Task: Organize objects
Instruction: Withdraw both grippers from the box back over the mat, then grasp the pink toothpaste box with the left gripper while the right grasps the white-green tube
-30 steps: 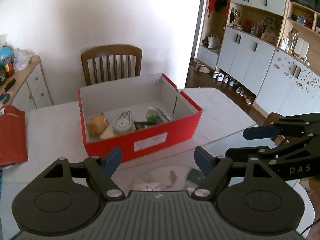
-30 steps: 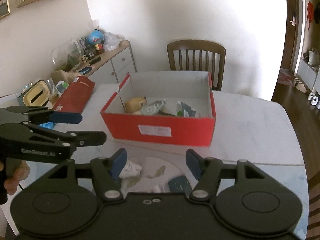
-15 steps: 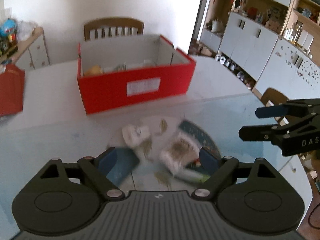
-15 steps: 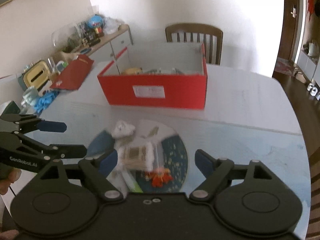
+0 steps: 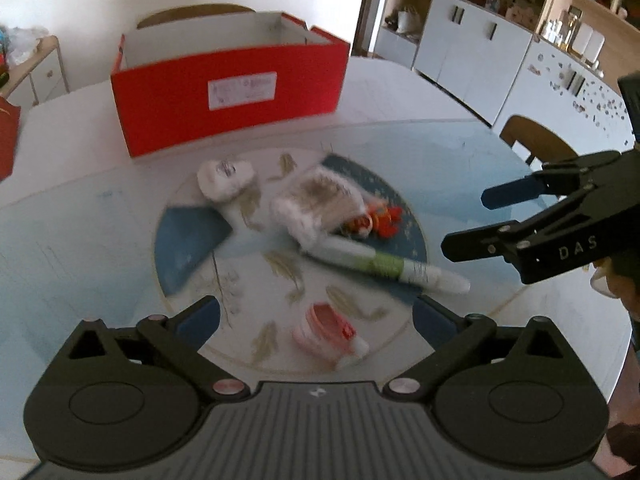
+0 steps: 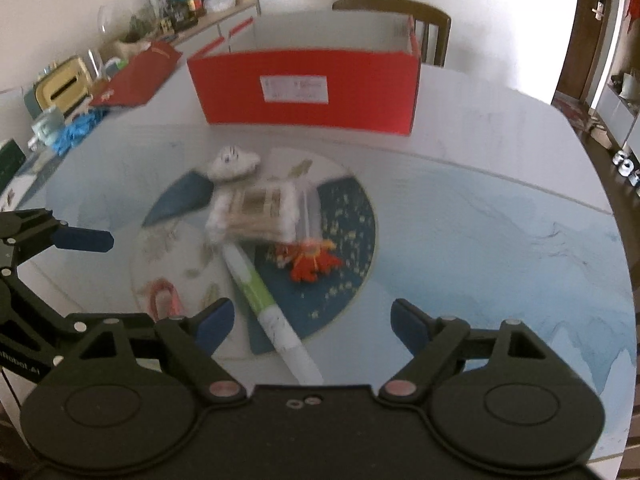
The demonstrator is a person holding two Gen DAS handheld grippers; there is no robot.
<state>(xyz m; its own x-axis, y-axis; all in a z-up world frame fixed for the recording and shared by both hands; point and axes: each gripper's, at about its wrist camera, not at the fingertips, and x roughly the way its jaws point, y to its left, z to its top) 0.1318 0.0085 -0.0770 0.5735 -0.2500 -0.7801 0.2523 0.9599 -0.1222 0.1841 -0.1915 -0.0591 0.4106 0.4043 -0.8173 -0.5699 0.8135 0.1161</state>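
Observation:
A round blue-and-white mat [image 5: 188,240] [image 6: 352,216] lies on the table in front of a red shoebox [image 5: 228,96] [image 6: 304,92]. On the mat are a white crumpled piece [image 5: 224,178] [image 6: 234,162], a clear bag of wooden sticks [image 5: 316,200] [image 6: 256,210], an orange toy [image 5: 378,220] [image 6: 312,262], a white-and-green tube [image 5: 380,266] [image 6: 264,300] and a pink item [image 5: 324,326] [image 6: 162,294]. My left gripper [image 5: 316,316] hangs over the pink item with its jaws opening, pads apart from it. My right gripper [image 6: 311,320] [image 5: 466,222] is open above the tube's near end.
The box's red lid [image 6: 136,76] lies at the table's left. A sideboard [image 6: 168,28] full of clutter stands beyond it. One wooden chair [image 6: 404,12] stands behind the box, another [image 5: 536,140] at the right edge. White cupboards [image 5: 472,52] line the far wall.
Both grippers have sunk toward the table and tipped downward, and their jaws stand wider. The mat's objects have come into full view, while the inside of the box has dropped out of sight.

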